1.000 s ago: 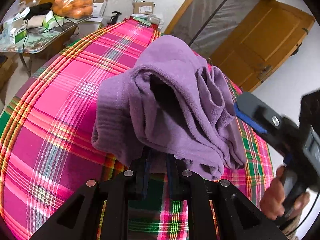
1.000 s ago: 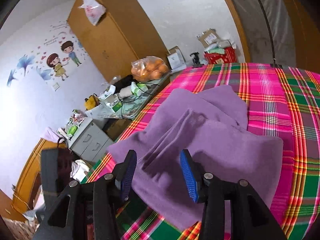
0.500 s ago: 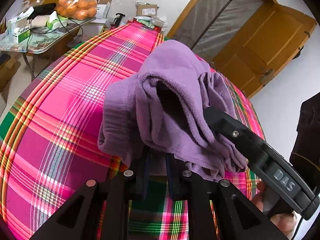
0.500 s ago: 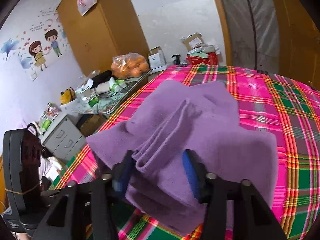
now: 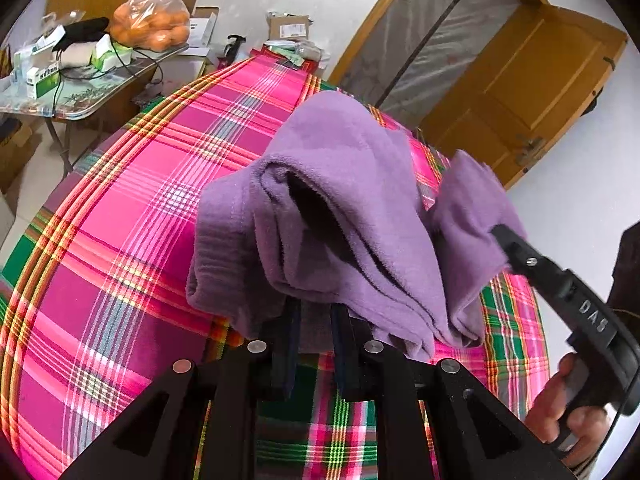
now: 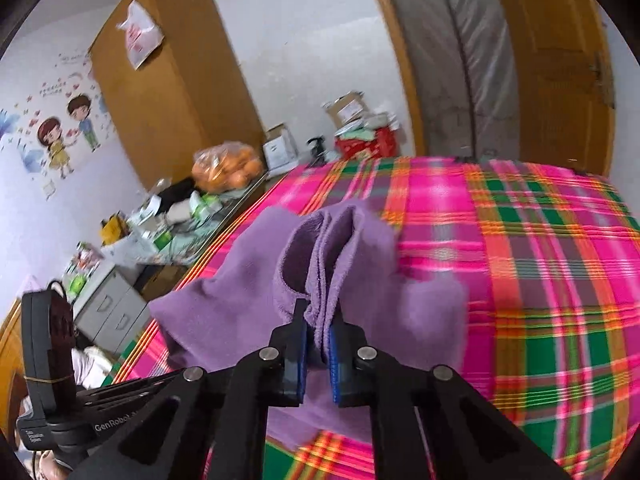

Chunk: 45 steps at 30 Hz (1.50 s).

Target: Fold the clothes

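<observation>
A purple fleece garment [image 5: 340, 208] lies bunched on the pink and green plaid bedcover [image 5: 132, 240]. My left gripper [image 5: 314, 320] is shut on its near edge, and folds of cloth drape over the fingers. In the left wrist view my right gripper [image 5: 502, 236] comes in from the right, its tips buried in a lifted flap of the garment. The right wrist view shows the purple fleece garment [image 6: 248, 280] with my right gripper [image 6: 318, 324] shut on a gathered fold of several layers. The left gripper's body [image 6: 48, 344] is at the far left there.
A side table [image 5: 60, 92] with a bag of oranges [image 5: 150, 24], boxes and cables stands left of the bed. A wooden wardrobe [image 6: 172, 80], a door [image 5: 520, 92] and cardboard boxes [image 6: 348, 112] lie beyond. A person's hand [image 5: 568, 404] holds the right gripper's handle.
My right gripper moved in from the open and has shut on a fold of the purple garment, lifting it. The left gripper has kept its hold on the near edge.
</observation>
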Each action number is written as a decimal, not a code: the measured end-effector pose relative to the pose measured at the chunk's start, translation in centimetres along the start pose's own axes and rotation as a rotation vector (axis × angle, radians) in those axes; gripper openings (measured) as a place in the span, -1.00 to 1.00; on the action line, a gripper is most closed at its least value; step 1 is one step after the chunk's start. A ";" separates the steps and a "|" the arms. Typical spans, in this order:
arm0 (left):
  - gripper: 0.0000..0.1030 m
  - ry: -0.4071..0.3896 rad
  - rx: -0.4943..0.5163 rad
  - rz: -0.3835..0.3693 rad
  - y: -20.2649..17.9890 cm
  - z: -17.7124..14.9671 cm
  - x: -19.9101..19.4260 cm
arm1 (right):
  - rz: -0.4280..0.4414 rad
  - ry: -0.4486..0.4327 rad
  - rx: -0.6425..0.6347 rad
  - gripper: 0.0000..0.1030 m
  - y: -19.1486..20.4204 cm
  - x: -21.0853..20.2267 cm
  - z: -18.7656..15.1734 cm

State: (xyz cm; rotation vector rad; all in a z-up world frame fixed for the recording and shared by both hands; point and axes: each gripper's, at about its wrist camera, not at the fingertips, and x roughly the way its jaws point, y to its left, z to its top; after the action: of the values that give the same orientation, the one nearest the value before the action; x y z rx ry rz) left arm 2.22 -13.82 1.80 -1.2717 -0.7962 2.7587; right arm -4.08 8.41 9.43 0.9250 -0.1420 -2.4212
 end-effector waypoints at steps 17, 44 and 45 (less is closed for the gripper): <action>-0.70 -0.003 0.077 0.016 -3.3 0.2 0.7 | -0.283 -0.141 0.210 -0.84 -15.5 -8.6 0.2; -0.70 0.042 0.216 -0.062 -8.5 -1.6 1.0 | -0.612 -0.162 0.448 -0.84 -27.8 -15.0 -5.1; -0.70 0.048 0.224 -0.073 -8.6 -1.6 0.9 | -0.636 -0.152 0.448 -0.84 -28.1 -15.0 -5.4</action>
State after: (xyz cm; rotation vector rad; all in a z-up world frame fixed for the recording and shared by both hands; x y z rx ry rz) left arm 1.01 -5.43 4.05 -1.2347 -0.5027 2.6577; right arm -3.84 40.60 6.28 1.0984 -0.5349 -3.1289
